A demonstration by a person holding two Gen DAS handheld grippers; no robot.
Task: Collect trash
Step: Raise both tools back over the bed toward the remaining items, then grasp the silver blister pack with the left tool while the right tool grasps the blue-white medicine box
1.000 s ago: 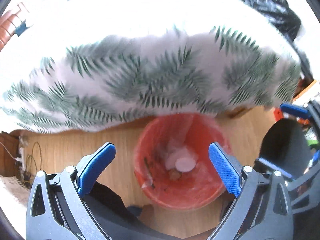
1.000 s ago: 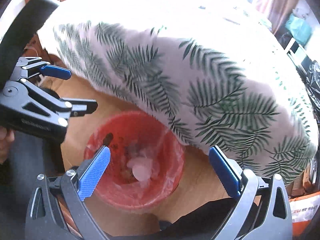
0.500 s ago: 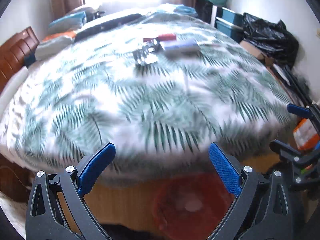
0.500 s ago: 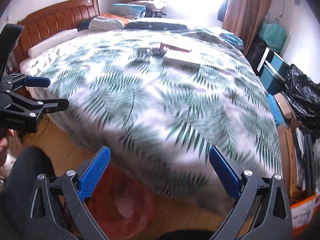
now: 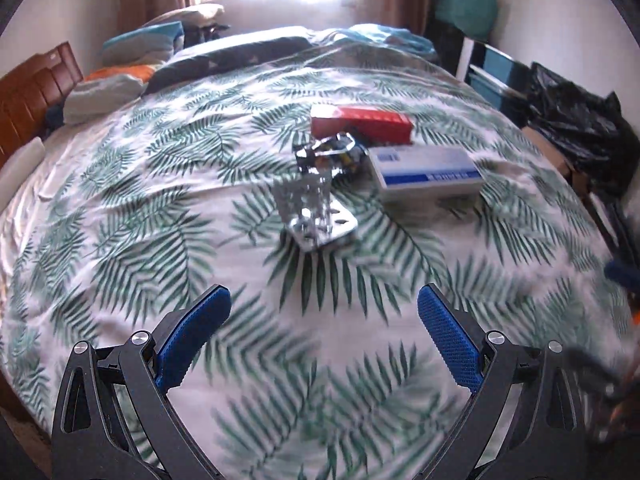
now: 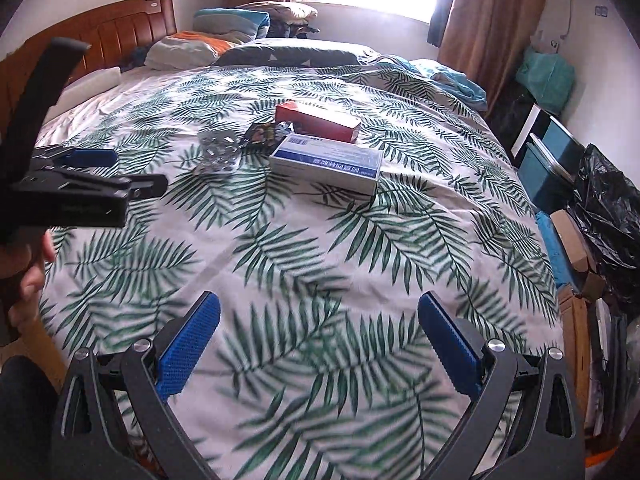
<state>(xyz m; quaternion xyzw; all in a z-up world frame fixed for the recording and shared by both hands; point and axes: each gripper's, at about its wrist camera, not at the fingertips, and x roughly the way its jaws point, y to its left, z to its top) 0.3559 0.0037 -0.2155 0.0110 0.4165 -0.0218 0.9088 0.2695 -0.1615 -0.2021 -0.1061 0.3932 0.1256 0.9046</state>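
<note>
Trash lies in the middle of a bed with a palm-leaf cover: a silver blister pack, a dark crumpled wrapper, a red box and a white-and-blue box. My left gripper hovers open over the near part of the bed, short of the blister pack. My right gripper is open too, nothing in it, further from the trash. The left gripper also shows at the left of the right wrist view, held by a hand.
Pillows and a wooden headboard stand at the bed's far left. Black bags, blue bins and cardboard boxes crowd the floor along the bed's right side. A window with brown curtains is behind.
Both grippers have swung up from the red bin on the floor to face the top of the bed. The bin has left both views and the trash items have come closer.
</note>
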